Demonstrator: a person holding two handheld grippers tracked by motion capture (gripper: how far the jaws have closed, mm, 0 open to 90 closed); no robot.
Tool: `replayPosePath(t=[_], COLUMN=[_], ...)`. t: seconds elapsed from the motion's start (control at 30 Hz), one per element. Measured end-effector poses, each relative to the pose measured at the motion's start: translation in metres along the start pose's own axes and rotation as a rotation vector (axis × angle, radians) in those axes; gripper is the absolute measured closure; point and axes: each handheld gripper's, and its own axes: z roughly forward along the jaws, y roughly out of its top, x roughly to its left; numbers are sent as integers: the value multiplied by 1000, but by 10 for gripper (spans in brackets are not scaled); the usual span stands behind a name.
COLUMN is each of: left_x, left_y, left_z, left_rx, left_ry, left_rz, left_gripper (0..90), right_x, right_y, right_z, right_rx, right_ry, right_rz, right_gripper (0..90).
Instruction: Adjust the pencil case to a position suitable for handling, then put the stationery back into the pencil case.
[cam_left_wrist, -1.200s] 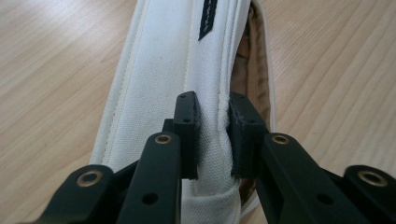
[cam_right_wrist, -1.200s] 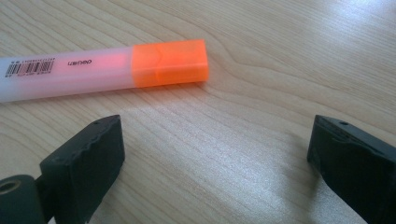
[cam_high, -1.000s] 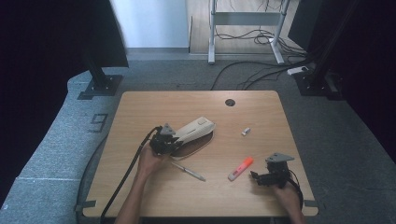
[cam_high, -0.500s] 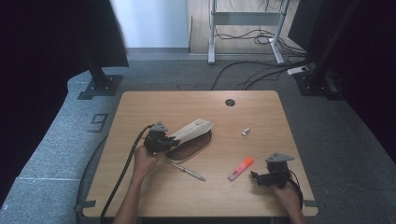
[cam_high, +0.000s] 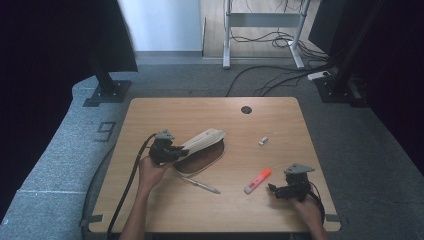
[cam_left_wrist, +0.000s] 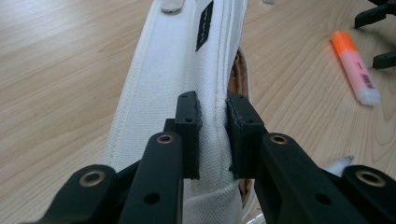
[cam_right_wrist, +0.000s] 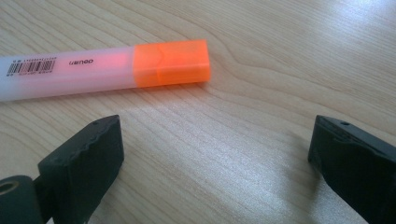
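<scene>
One white canvas pencil case (cam_high: 202, 141) is on the table (cam_high: 210, 107), a little left of the middle, and its near end is pinched between the pads of the left gripper (cam_high: 176, 150). In the left gripper view the two black jaws press the white fabric from both sides (cam_left_wrist: 187, 93), with the brown inside of the case showing at the seam. The far end of the case is lifted and points toward the far right corner; its dark underside hangs over the wood.

Count of loose things: one pen (cam_high: 201, 184) lying just nearside of the case, toward the near edge; one orange highlighter (cam_high: 257, 180) right of the middle; one small white eraser-like piece (cam_high: 263, 140) farther back, toward the right edge. There is also one dark round hole (cam_high: 246, 109) near the far edge.

Two grippers. The right gripper (cam_high: 276, 190) rests near the near right corner with its jaws spread wide and nothing between them; the highlighter's orange cap (cam_right_wrist: 170, 63) lies just beyond its tips.

Against the earlier frames, the left gripper and the held end of the case have shifted toward the left edge, and the case has followed. The right gripper, pen, highlighter and white piece lie as before.
</scene>
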Motion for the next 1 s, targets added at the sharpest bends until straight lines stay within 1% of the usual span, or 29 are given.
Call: replayPosePath(t=[0.4, 0.57, 0.67, 1.0], left_x=[-1, -2, -2, -1], left_y=[-1, -1, -2, -2], left_z=[-1, -1, 0, 0], left_rx=[8, 7, 7, 6], left_ry=[0, 1, 1, -4], left_rz=[9, 14, 18, 20], left_gripper=[761, 760, 760, 757], right_x=[0, 0, 0, -2], right_y=[0, 1, 4, 9], right_z=[0, 1, 3, 0], right_rx=[2, 8, 33, 69], right_ry=[4, 2, 8, 23], right_rz=[-6, -4, -9, -21], right_gripper=[28, 0, 0, 24])
